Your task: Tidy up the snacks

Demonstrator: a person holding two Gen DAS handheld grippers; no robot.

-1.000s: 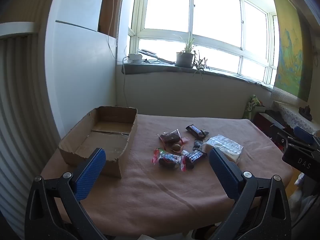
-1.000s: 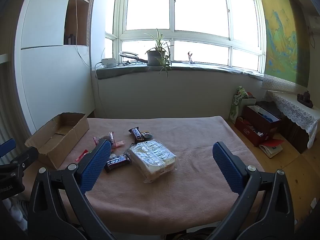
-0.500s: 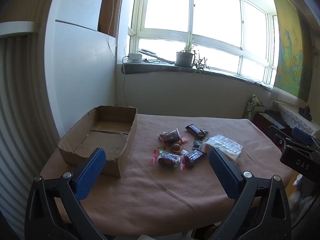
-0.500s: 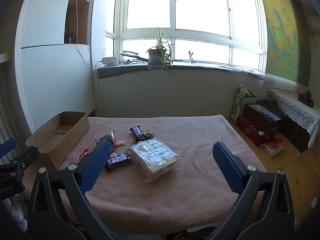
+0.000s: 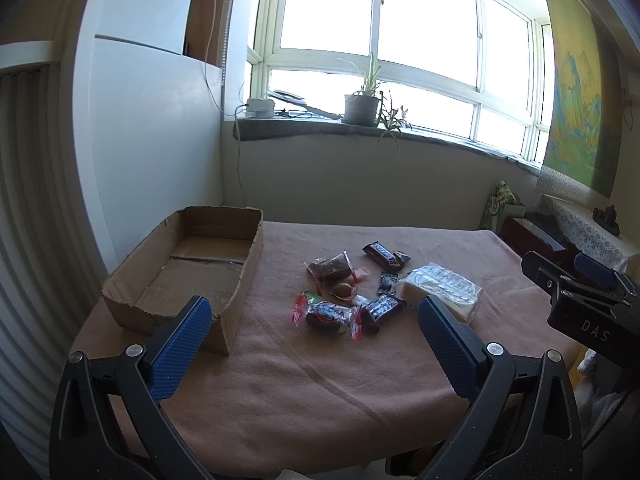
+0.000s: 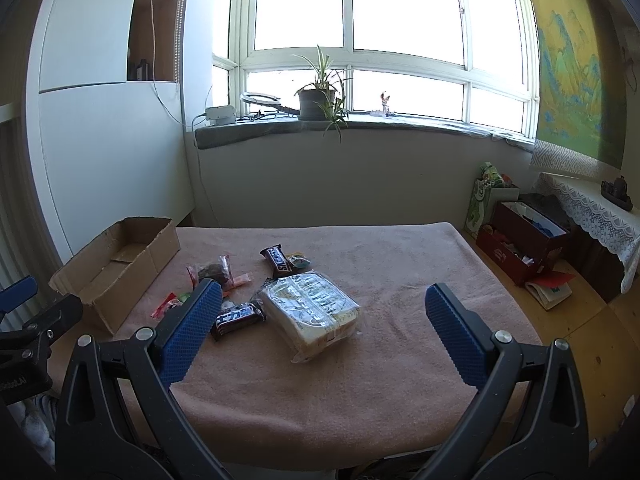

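Note:
A pile of snacks lies mid-table on a pink cloth: a clear-wrapped cracker pack (image 6: 310, 314) (image 5: 440, 286), two Snickers bars (image 6: 238, 318) (image 6: 277, 260), a dark candy bag (image 5: 330, 268) and a red-ended wrapped snack (image 5: 326, 314). An empty cardboard box (image 5: 188, 268) (image 6: 116, 264) sits at the table's left. My left gripper (image 5: 314, 334) is open and empty above the near table edge, in front of the pile. My right gripper (image 6: 320, 322) is open and empty, with the cracker pack between its fingers in view but farther off.
The table (image 6: 400, 264) stands by a white cabinet (image 5: 152, 128) on the left and a window wall behind. The floor at right holds red boxes (image 6: 520, 240) and a book. The right gripper's body (image 5: 584, 300) shows at the left wrist view's right edge.
Both grippers have drifted slightly; the views shift very little. Both stay open and nothing on the table has moved.

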